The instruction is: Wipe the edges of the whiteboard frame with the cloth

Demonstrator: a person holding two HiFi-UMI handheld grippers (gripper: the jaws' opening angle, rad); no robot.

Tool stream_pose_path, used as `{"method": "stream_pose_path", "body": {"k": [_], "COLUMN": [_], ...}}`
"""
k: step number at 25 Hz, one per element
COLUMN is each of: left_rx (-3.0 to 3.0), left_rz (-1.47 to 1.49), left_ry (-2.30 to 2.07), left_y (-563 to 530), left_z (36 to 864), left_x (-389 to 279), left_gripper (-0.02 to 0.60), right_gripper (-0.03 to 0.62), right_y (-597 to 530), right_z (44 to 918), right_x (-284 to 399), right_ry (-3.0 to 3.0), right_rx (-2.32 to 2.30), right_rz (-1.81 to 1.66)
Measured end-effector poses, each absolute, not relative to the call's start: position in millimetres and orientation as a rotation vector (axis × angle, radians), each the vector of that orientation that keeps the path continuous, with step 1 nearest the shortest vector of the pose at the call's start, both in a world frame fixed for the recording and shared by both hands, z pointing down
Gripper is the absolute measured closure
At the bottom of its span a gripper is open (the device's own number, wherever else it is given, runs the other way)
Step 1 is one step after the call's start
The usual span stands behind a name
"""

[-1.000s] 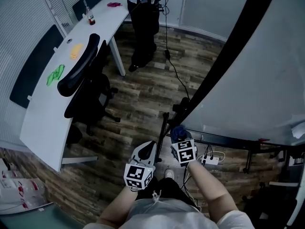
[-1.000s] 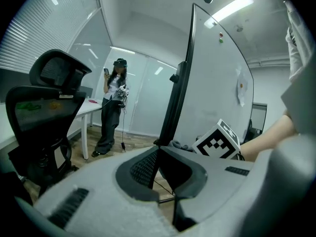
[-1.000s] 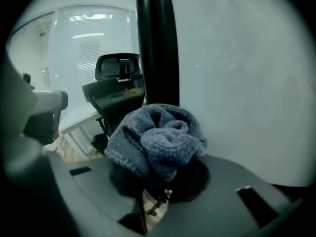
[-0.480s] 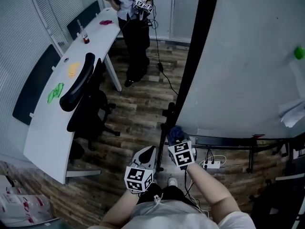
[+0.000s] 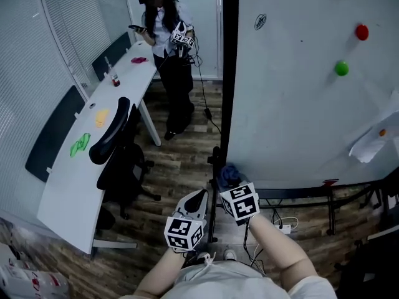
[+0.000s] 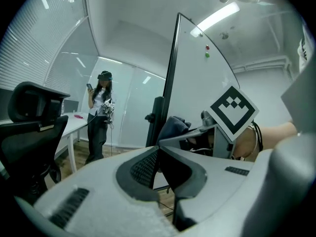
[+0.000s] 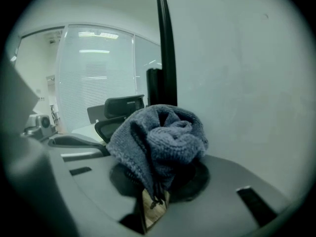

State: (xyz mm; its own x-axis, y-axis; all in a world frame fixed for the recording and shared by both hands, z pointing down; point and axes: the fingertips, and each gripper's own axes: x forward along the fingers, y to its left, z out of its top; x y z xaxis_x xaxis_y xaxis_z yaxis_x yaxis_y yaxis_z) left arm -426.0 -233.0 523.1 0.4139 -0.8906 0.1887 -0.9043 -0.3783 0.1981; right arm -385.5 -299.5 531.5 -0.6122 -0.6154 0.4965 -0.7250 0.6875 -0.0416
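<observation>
The whiteboard (image 5: 293,98) stands at the right, its black frame edge (image 5: 228,73) running down its left side. My right gripper (image 5: 229,180) is shut on a bunched blue-grey cloth (image 5: 229,172) by the frame's lower left corner; whether the cloth touches it, I cannot tell. In the right gripper view the cloth (image 7: 160,137) covers the right gripper (image 7: 158,179), and the black frame edge (image 7: 167,43) rises just behind. My left gripper (image 5: 196,199) hangs a little left of and below the right one. In its own view the left gripper (image 6: 158,150) is shut and holds nothing, facing the frame edge (image 6: 171,78).
A person (image 5: 168,48) stands at the far end of a long white desk (image 5: 75,179), with a black office chair (image 5: 115,148) beside it. Green (image 5: 341,68) and red (image 5: 361,32) magnets and a paper (image 5: 374,139) are on the board. A power strip (image 5: 284,228) lies under it.
The head view has tilted upward, so the whiteboard now stands more upright and shows more of its face. Both grippers stay near the frame's lower corner, the cloth still held.
</observation>
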Motion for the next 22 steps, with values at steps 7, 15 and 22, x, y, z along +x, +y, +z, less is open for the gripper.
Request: {"method": "stream_pose_path", "body": {"k": [7, 15, 22], "left_rx": [2.513, 2.646, 2.750], "left_rz": [0.022, -0.016, -0.105], "left_ry": [-1.540, -1.506, -1.578], "left_y": [-247.0, -259.0, -274.7], "left_z": [472.4, 426.3, 367.5], "left_x": [-421.5, -412.1, -418.2], "left_gripper": [0.561, 0.561, 0.561], "right_gripper": [0.525, 0.525, 0.525], "right_y": [-303.0, -305.7, -307.6], "right_z": [462.8, 400.4, 336.0], "right_x": [-386.5, -387.0, -391.6], "right_ry": [-2.526, -2.586, -2.649], "right_rx": [1.032, 1.067, 1.088], "right_rz": [0.209, 0.099, -0.051]}}
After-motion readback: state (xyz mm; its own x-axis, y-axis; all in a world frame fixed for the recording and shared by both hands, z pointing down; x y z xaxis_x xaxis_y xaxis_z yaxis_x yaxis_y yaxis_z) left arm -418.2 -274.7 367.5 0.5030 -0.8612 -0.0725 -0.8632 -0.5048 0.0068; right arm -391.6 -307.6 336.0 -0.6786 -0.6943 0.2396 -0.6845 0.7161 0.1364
